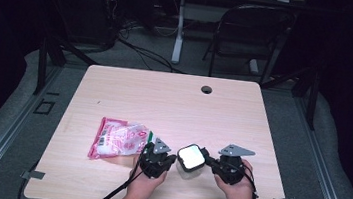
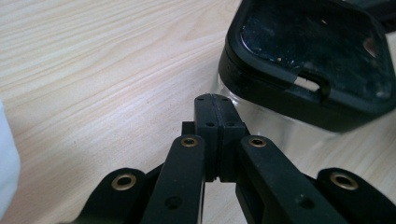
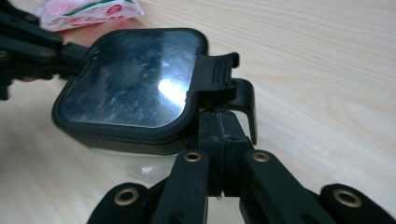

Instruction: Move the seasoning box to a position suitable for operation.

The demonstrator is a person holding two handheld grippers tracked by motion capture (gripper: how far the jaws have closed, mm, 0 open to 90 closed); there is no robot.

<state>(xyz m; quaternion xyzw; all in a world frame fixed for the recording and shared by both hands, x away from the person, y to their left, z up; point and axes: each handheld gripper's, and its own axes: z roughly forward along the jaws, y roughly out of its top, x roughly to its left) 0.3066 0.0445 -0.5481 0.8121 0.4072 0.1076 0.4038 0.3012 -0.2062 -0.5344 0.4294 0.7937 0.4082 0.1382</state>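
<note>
Container (image 1: 191, 159) on table (image 1: 174, 104) right of snack bag (image 1: 118, 139), flanked by both grippers: left gripper (image 1: 172, 158) shut at its left wall, right gripper (image 1: 206, 158) shut under its lid latch (image 3: 223, 74), nearer.

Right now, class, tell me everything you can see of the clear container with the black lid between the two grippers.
The container is small and squarish with rounded corners; its body looks like clear plastic. A black-rimmed lid with a shiny, scuffed panel sits closed on top, with a ribbed black latch tab on one side. It stands upright on the wooden table, near the front edge. The shut left gripper and shut right gripper meet its opposite sides.
</note>
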